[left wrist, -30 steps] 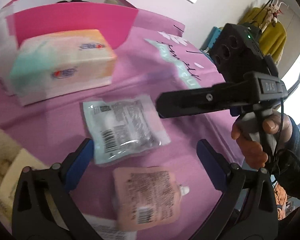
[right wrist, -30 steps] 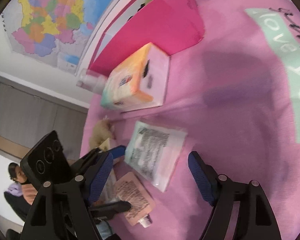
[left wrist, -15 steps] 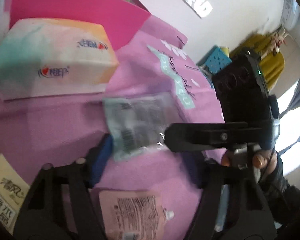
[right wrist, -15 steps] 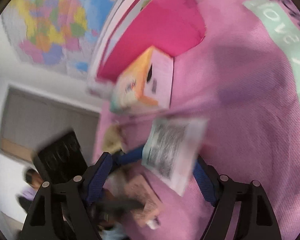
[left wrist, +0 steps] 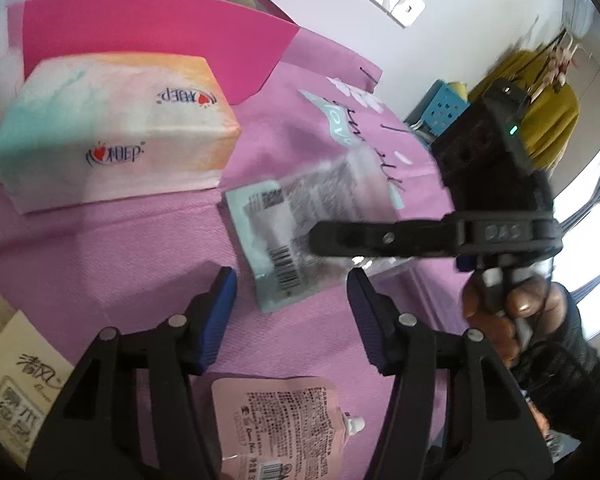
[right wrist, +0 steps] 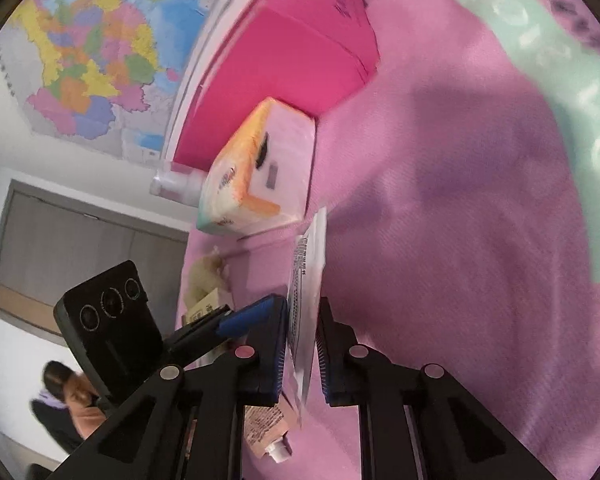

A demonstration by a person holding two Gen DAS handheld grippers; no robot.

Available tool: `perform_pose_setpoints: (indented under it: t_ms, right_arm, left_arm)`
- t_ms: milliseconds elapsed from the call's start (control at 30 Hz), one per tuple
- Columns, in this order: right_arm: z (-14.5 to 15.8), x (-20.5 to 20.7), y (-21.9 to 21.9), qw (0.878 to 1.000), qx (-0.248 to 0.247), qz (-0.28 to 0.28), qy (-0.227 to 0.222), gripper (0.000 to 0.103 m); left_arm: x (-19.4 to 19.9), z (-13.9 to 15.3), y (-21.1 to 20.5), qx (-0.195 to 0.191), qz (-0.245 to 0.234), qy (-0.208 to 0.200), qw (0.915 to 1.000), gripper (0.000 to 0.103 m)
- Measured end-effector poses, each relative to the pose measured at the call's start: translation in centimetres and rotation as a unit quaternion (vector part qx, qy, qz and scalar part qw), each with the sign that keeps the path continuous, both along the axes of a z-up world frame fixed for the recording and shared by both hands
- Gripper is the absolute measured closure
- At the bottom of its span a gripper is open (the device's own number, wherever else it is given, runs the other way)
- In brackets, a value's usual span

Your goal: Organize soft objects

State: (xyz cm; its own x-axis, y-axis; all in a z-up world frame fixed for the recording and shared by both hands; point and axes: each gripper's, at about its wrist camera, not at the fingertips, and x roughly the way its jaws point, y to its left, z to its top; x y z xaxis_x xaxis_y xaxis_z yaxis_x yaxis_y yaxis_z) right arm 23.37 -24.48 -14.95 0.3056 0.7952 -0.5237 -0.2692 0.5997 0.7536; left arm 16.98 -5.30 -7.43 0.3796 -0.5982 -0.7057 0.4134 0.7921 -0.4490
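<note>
Pink cloth [left wrist: 148, 240] covered the surface. Right tongs [right wrist: 302, 344] had just been closing and pinched the pale blue sachet [right wrist: 306, 280] edge-on between their blue pads, low in the middle of the right wrist view. In the left wrist view that sachet [left wrist: 284, 240] sat at the centre, tilted, with the right tongs' black finger [left wrist: 380, 238] across its right part. Left tongs [left wrist: 292, 304] had just been closing too, yet stood half spread with nothing between the pads, just below the sachet. A peach spouted pouch [left wrist: 284, 424] lay at the bottom centre. A pastel tissue pack [left wrist: 112, 132] rested at the upper left, before a magenta box [left wrist: 140, 36].
</note>
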Motion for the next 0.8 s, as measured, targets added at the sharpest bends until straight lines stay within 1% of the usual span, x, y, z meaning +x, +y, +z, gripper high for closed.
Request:
perform_pose_setpoints:
  t_ms: [100,167,233,333,467,567,667,800]
  right_arm:
    - [1.5,-0.3,0.7,1.000,-0.015,0.008,-0.022,0.092]
    - [2.9,-0.8,1.1,0.998,-0.033,0.009,-0.048,0.092]
    - [4.7,-1.2,1.6,0.996,-0.046,0.008,-0.077,0.092]
    - [7.2,-1.7,2.3,0.990,-0.072,0.010,-0.121,0.092]
    - [10.3,-1.2,3.1,0.984,-0.075,0.012,-0.162,0.092]
    - [12.9,0.1,4.2,0.979,-0.071,0.011,-0.188,0.092]
    - [15.4,1.5,5.6,0.976,-0.061,0.012,-0.208,0.092]
    - [18.0,3.8,7.1,0.973,-0.052,0.018,-0.224,0.092]
  left_arm:
    - [-0.5,1.7,-0.3,0.020,0.003,-0.036,0.9992,0.045]
    - [-0.7,3.2,-0.5,0.038,0.005,-0.063,0.9973,0.045]
    - [-1.1,4.8,-0.7,0.066,0.012,-0.092,0.9935,0.047]
    - [-1.0,7.2,-0.6,0.091,0.022,-0.128,0.9874,0.049]
    - [0.4,10.2,0.0,0.111,0.035,-0.164,0.9795,0.049]
    - [1.6,12.5,1.2,0.120,0.048,-0.182,0.9747,0.049]
    - [3.4,14.8,2.2,0.133,0.061,-0.200,0.9688,0.049]
    - [5.9,17.3,3.1,0.150,0.078,-0.216,0.9617,0.049]
